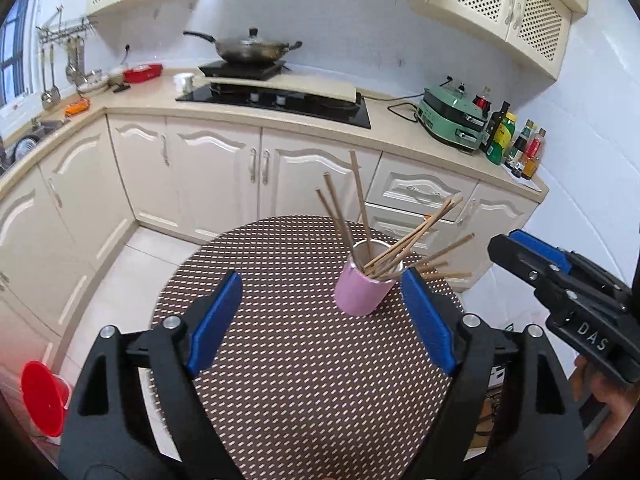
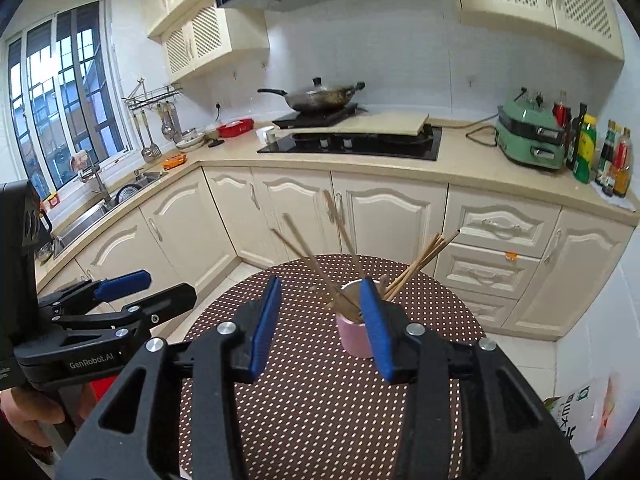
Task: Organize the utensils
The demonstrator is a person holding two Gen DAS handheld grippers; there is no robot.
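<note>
A pink cup (image 1: 362, 292) stands on a round table with a brown dotted mat (image 1: 304, 360). Several wooden chopsticks (image 1: 404, 246) stand in the cup, splayed left and right. My left gripper (image 1: 322, 292) is open and empty, just near of the cup. My right gripper shows at the right edge of the left wrist view (image 1: 520, 252), beside the table. In the right wrist view the cup (image 2: 354, 334) and chopsticks (image 2: 416, 266) sit behind my open, empty right gripper (image 2: 320, 298); its right finger hides part of the cup. The left gripper (image 2: 160, 284) is at the left.
An L-shaped kitchen counter (image 1: 392, 128) runs behind, with a hob (image 1: 280, 100), a wok (image 1: 248, 48), a green appliance (image 1: 452, 114) and bottles (image 1: 516, 144). A sink (image 2: 100, 208) is at the left. A red stool (image 1: 42, 398) stands on the floor left of the table.
</note>
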